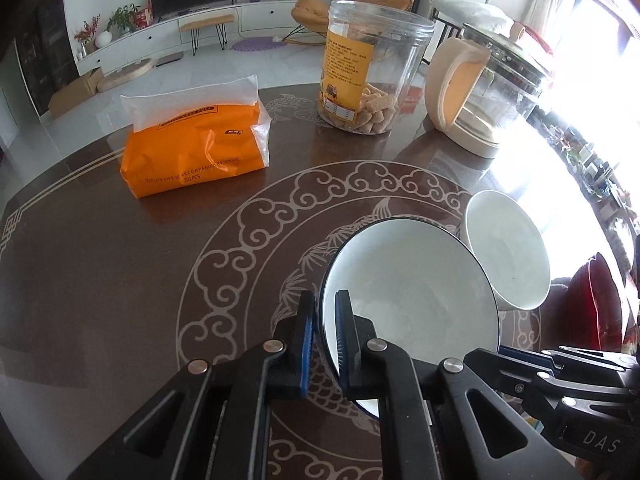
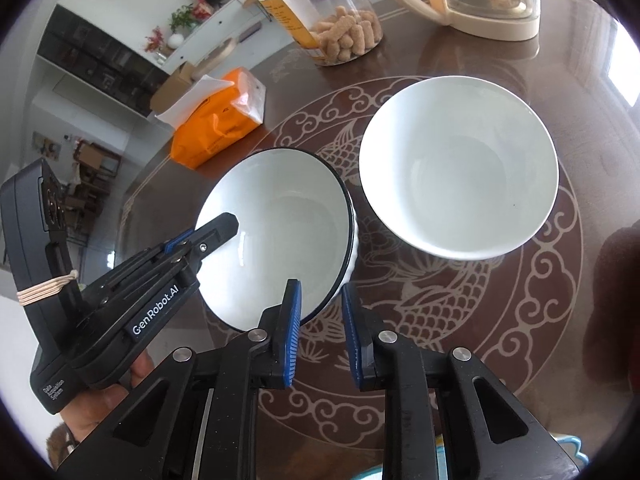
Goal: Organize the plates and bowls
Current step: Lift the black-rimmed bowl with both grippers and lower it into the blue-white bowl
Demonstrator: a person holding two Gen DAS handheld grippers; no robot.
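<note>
A white bowl with a dark blue rim [image 1: 416, 292] [image 2: 280, 232] is on the dark patterned table. My left gripper [image 1: 325, 332] [image 2: 200, 236] is shut on its near rim, one finger inside and one outside. A plain white bowl [image 1: 508, 252] [image 2: 460, 164] stands just right of it, almost touching. My right gripper [image 2: 320, 332] is open and empty, its left fingertip close to the blue-rimmed bowl's edge; its fingers [image 1: 560, 360] show at the lower right in the left wrist view.
An orange tissue pack [image 1: 196, 148] [image 2: 220, 128] lies at the back left. A clear snack jar [image 1: 372, 68] [image 2: 320, 16] and a glass kettle with cream handle [image 1: 480, 88] [image 2: 480, 0] stand at the back. A red object [image 1: 596, 304] is at the far right.
</note>
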